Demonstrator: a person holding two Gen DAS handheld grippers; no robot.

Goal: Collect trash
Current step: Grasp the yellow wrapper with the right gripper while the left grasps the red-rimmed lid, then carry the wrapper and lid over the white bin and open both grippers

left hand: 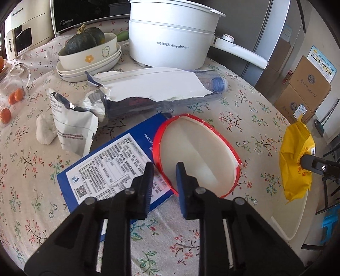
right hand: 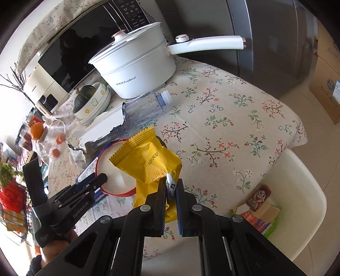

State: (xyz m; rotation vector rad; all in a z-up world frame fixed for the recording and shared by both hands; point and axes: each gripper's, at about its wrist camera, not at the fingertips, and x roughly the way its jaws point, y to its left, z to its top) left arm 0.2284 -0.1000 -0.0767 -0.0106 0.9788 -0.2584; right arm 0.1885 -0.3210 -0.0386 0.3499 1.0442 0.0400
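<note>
A table (left hand: 244,118) under a floral cloth (right hand: 233,118) filled most of both views. At its back stood a microwave (right hand: 70,63) with a dark glass door and a cream appliance (left hand: 23,36) beside it. A tall grey fridge (right hand: 265,42) rose behind the table's far corner. Cardboard boxes (left hand: 306,89) were stacked on the pale tiled floor (right hand: 308,118) near the fridge. A white chair (right hand: 301,191) stood just beside the table edge. Bright daylight washed the cloth, and the floor showed glare

Home kitchen: microwave (left hand: 89,17), cooking pot (left hand: 172,36), fridge (right hand: 265,42) w/ floral tablecloth (right hand: 233,118)
</note>
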